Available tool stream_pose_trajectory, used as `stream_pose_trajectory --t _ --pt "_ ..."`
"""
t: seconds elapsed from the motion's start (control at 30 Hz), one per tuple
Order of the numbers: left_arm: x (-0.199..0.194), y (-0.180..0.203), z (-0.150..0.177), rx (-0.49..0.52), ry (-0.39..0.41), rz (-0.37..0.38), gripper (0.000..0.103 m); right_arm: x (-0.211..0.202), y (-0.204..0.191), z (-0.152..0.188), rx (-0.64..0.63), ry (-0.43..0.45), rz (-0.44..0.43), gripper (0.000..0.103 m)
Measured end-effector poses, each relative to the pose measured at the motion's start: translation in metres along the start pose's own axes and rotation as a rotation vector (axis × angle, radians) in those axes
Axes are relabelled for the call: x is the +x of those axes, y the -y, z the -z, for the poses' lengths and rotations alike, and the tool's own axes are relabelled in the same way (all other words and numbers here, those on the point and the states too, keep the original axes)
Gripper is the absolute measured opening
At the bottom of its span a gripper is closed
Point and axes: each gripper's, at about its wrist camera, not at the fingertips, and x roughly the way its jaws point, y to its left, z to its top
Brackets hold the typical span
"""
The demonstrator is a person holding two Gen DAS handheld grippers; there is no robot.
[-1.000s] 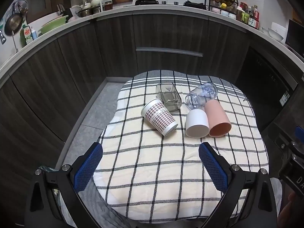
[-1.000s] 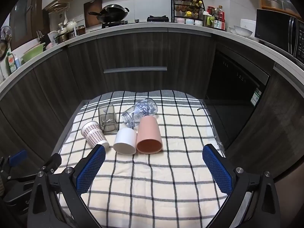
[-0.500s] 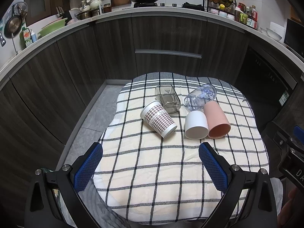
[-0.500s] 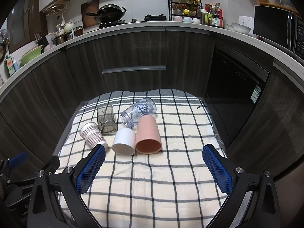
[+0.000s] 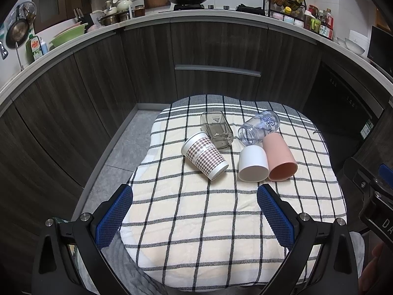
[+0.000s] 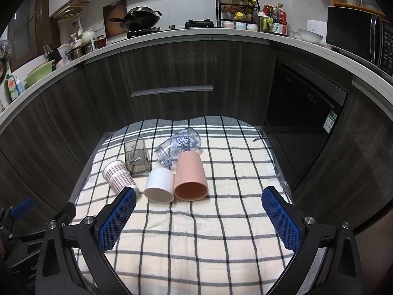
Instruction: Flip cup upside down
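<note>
The left gripper [image 5: 195,211] has its fingers spread wide and holds nothing; the checked cloth [image 5: 221,221] shows between the blue pads [image 5: 114,215]. All five vessels lie on their sides on that cloth, ahead of the fingertips and apart from them.

Going left to right in the left wrist view: the paper cup [image 5: 205,156] with the brown check print lies ahead of the gap between the fingers, its mouth toward the camera. Just behind it, touching, is the smoky square glass [image 5: 216,129]. To its right is the clear printed jar [image 5: 259,127], mouth toward the camera. Nearer, ahead of the right finger, the white cup [image 5: 253,163] and the pink cup [image 5: 280,157] lie side by side, touching, open ends toward the camera.

The right gripper [image 6: 199,217] is likewise open wide and empty. In its view the paper cup [image 6: 119,175] sits just beyond the left fingertip [image 6: 118,218], the white cup [image 6: 159,184] and pink cup [image 6: 190,177] ahead of the gap, toward its left side, the square glass [image 6: 136,156] and jar [image 6: 179,145] farther off.
</note>
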Motion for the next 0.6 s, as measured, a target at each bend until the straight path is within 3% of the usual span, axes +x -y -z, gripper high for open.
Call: stream_pose_trajectory --t 0.6 --pt "0.0011 0.0004 -0.0019 -0.002 -0.005 -0.004 0.103 0.0001 -0.0001 0.0001 0.000 -0.001 0.001 0.102"
